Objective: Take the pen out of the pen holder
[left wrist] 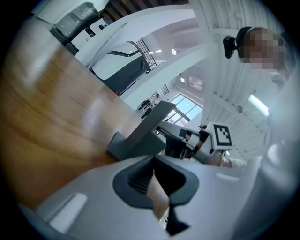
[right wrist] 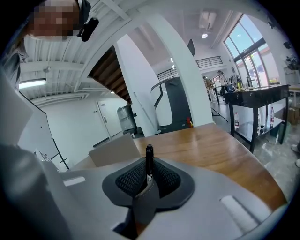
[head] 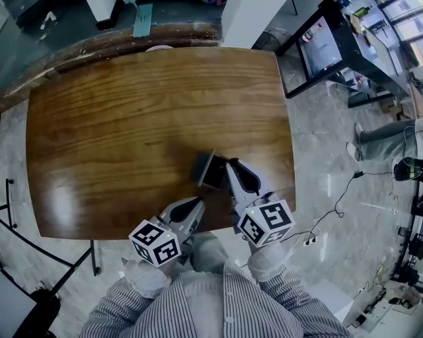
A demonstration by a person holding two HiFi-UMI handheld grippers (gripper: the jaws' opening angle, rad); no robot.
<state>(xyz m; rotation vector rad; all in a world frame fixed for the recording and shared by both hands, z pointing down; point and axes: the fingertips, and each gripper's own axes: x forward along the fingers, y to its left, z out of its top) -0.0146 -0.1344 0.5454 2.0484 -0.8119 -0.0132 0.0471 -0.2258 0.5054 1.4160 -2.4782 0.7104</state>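
The dark grey pen holder [head: 207, 170] lies tipped on the wooden table [head: 132, 119], near its front edge. My right gripper [head: 232, 162] is at the holder's right side. In the right gripper view it [right wrist: 149, 165] is shut on a black pen [right wrist: 149, 157], which stands upright between the pads with its lower end hidden by the jaws. The holder [right wrist: 115, 149] shows behind and left of the pen. My left gripper [head: 198, 202] hovers just in front of the holder, shut with nothing in it [left wrist: 153, 160]. The left gripper view shows the holder [left wrist: 140, 136] and the right gripper [left wrist: 183, 140] beyond it.
The table's front edge runs just under both grippers and its right edge is close to the right gripper. A black-framed table [head: 330, 46] stands on the floor at the far right, with cables [head: 337, 204] and a standing person's legs [head: 383, 142] nearby. A white column [head: 248, 20] rises behind the table.
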